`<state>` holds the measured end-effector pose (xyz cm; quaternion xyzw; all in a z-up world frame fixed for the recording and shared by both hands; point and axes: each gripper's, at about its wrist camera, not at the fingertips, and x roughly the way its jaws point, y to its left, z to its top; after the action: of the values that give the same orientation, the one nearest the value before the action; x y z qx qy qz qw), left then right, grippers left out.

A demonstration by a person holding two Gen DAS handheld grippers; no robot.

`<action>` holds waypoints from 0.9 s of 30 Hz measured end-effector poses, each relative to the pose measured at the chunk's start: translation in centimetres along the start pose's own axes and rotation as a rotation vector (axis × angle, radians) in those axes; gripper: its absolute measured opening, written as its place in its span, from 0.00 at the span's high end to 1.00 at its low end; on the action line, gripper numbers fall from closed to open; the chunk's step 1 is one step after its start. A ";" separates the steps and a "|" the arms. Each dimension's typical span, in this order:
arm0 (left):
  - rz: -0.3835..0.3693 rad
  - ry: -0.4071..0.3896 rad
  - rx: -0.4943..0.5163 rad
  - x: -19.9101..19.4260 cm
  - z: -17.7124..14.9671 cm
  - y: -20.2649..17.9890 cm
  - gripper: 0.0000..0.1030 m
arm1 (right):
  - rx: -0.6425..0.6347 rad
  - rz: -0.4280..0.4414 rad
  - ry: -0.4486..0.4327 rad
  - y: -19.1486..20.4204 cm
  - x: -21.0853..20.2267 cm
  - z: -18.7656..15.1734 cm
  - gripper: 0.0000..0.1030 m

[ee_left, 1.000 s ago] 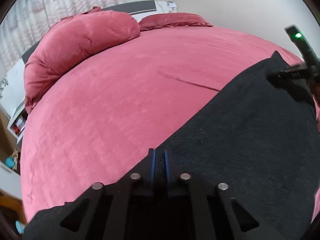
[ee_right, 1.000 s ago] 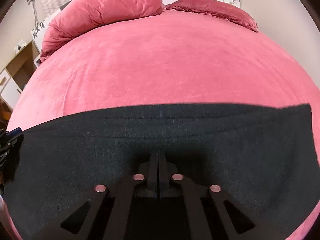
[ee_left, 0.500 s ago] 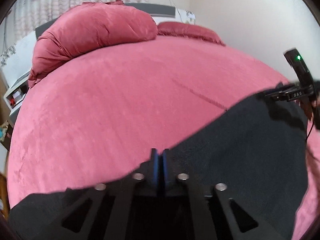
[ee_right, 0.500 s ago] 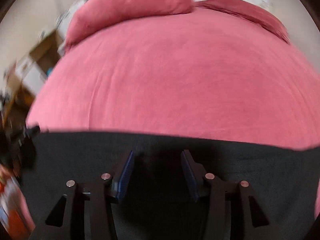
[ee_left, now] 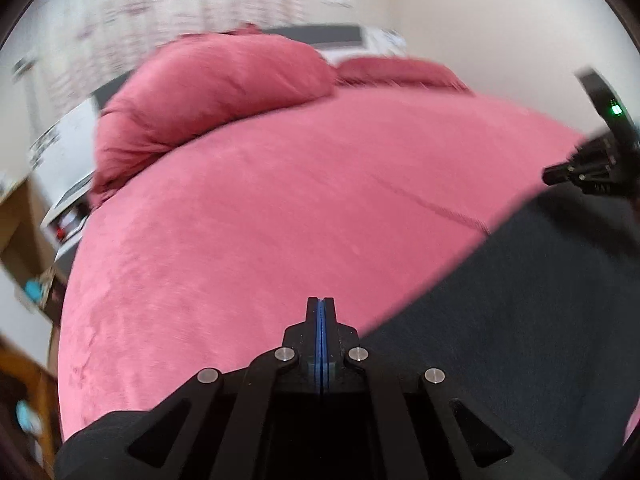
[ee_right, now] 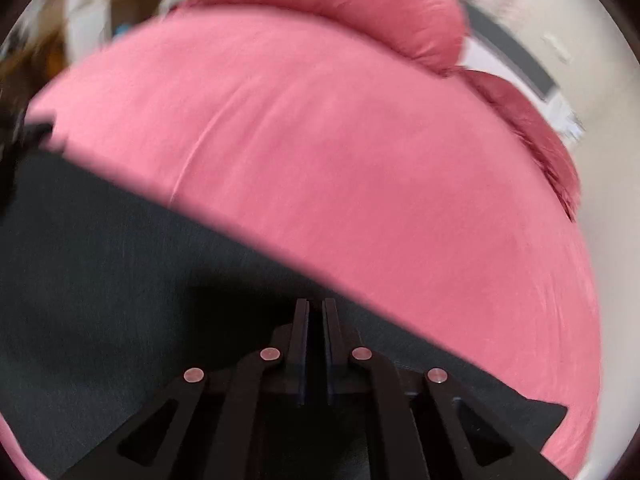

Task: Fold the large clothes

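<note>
A dark cloth (ee_left: 520, 340) lies on the pink bed (ee_left: 280, 200). The left gripper (ee_left: 320, 308) is pressed together with nothing between its fingers. The right gripper (ee_right: 316, 312) has a small gap over the cloth.

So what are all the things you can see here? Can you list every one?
dark garment: one, charcoal black, spread flat on the near part of the bed
bed cover: one, pinkish red, over the whole bed
bunched duvet: one, pinkish red, heaped at the head of the bed
pillow: one, darker red, flat beside the heap
curtain: one, pale with a faint pattern, behind the bed
wall: cream, to the right of the bed
left gripper: black with blue pads, fingers pressed together, at the garment's edge; whether cloth is pinched is unclear
right gripper: black, fingers nearly together with a slim gap, over the garment
</note>
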<state>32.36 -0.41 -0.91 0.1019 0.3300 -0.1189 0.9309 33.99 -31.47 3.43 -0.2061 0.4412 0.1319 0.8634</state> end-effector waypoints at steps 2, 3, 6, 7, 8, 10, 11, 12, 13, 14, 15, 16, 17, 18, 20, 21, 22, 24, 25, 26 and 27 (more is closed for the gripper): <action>0.000 0.011 -0.044 0.7 0.2 0.5 1.00 | 0.140 -0.038 -0.090 -2.4 -0.8 1.3 1.00; 0.012 0.030 -0.054 1.4 0.0 0.6 1.00 | 0.205 -0.019 -0.115 -3.5 -0.8 1.5 1.00; 0.075 0.076 -0.040 2.8 -1.6 0.6 0.97 | 0.306 0.008 -0.088 -4.7 -0.1 0.6 0.86; 0.082 0.087 -0.046 3.1 -2.1 0.6 0.91 | 0.353 0.061 -0.079 -5.1 -0.2 -0.4 0.64; 0.087 0.087 -0.056 3.2 -2.5 0.8 0.88 | 0.400 0.094 -0.070 -5.3 -0.6 -1.5 0.59; 0.124 0.062 -0.083 2.7 -2.9 1.3 0.62 | 0.497 0.155 -0.098 -5.9 -2.1 -4.9 0.59; 0.144 0.060 -0.097 2.7 -3.0 1.6 0.51 | 0.547 0.193 -0.121 -6.4 -3.1 -6.9 0.59; 0.172 0.063 -0.126 2.6 -3.1 2.1 0.35 | 0.598 0.209 -0.134 -6.9 -4.2 -9.0 0.59; 0.171 0.061 -0.148 2.3 -3.2 2.4 0.33 | 0.631 0.203 -0.140 -7.2 -4.7 -10.6 0.59; 0.154 0.060 -0.171 2.1 -3.2 2.8 0.33 | 0.672 0.190 -0.145 -7.9 -5.6 -12.5 0.59; 0.136 0.058 -0.198 1.6 -3.5 3.1 0.33 | 0.725 0.177 -0.149 -8.6 -6.6 -15.1 0.59; 0.133 0.049 -0.207 1.0 -3.6 3.0 0.33 | 0.769 0.171 -0.152 -9.0 -7.6 -17.2 0.59; 0.128 0.038 -0.209 0.5 -3.6 2.9 0.33 | 0.834 0.165 -0.163 -9.7 -8.8 -19.9 0.59; 0.121 0.020 -0.203 -0.6 -3.9 2.3 0.33 | 0.887 0.162 -0.179 -10.3 -9.7 -21.6 0.59; 0.090 -0.007 -0.196 -2.3 -4.4 1.2 0.30 | 1.008 0.143 -0.218 -11.6 -11.8 -26.5 0.59; 0.062 -0.014 -0.196 -3.0 -4.7 0.7 0.28 | 1.059 0.129 -0.238 -12.2 -12.6 -28.5 0.58; 0.037 -0.020 -0.194 -3.5 -4.9 0.3 0.26 | 1.126 0.112 -0.262 -12.9 -13.6 -31.1 0.58; -0.028 -0.016 -0.192 -4.5 -5.7 -1.0 0.23 | 1.219 0.091 -0.277 -13.8 -14.1 -34.3 0.57; -0.049 -0.001 -0.195 -4.5 -6.0 -1.5 0.19 | 1.288 0.083 -0.273 -14.5 -14.3 -36.2 0.56; -0.066 0.018 -0.199 -4.5 -6.3 -1.9 0.18 | 1.333 0.084 -0.272 -15.0 -14.0 -37.2 0.53; -0.071 0.051 -0.207 -4.0 -6.8 -2.4 0.18 | 1.385 0.088 -0.262 -15.6 -13.7 -38.2 0.41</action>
<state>24.65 -0.22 -3.84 -0.0033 0.3674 -0.1143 0.9230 5.45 -63.92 -1.75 0.4264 0.3240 -0.1205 0.8359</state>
